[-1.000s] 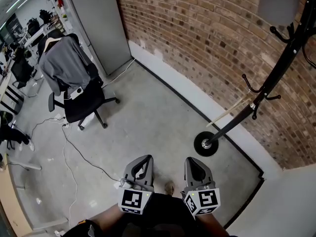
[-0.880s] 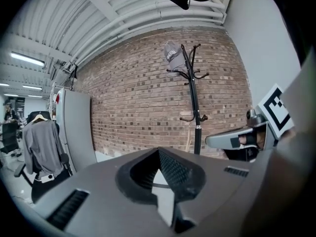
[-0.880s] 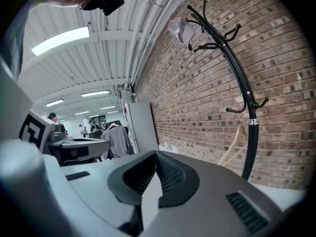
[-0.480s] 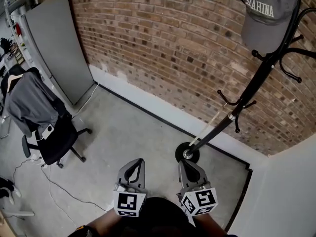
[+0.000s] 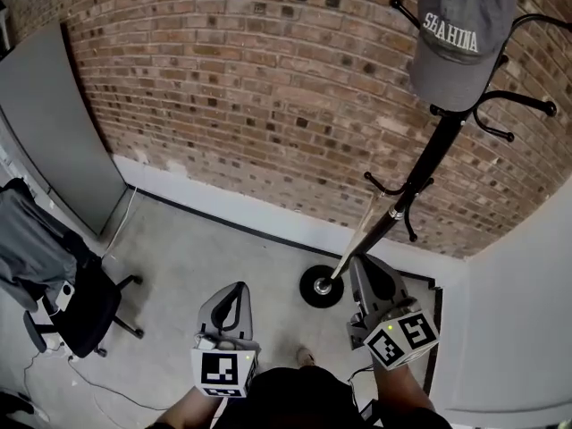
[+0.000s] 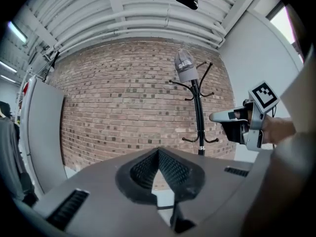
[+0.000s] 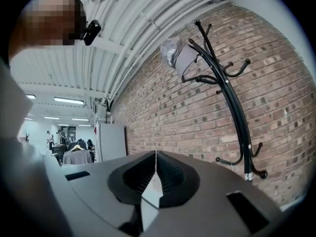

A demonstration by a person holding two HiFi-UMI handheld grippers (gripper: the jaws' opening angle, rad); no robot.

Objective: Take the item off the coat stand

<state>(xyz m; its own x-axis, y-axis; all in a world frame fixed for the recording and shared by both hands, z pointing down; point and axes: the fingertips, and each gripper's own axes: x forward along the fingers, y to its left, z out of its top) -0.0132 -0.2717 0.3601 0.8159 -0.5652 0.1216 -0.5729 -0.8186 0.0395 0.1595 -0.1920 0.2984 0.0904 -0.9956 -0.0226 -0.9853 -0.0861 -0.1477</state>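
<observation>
A grey cap (image 5: 462, 34) with white lettering hangs on the top of a black coat stand (image 5: 429, 164) against the brick wall. The cap (image 6: 185, 65) also shows in the left gripper view and, as the cap (image 7: 174, 53), in the right gripper view, high on the stand (image 7: 232, 98). My right gripper (image 5: 368, 271) is shut and empty, raised beside the stand's lower pole, well below the cap. My left gripper (image 5: 231, 300) is shut and empty, lower and further left. The right gripper (image 6: 232, 117) shows at the right of the left gripper view.
The stand's round base (image 5: 321, 286) sits on the concrete floor near a white corner wall (image 5: 518, 311). A black office chair (image 5: 67, 293) draped with a grey garment stands at the left, beside a grey panel (image 5: 49, 123) leaning on the brick wall.
The view has swung up and right toward the stand, so the cap is now fully in sight. Both grippers have come closer to the stand, and the right one has risen more.
</observation>
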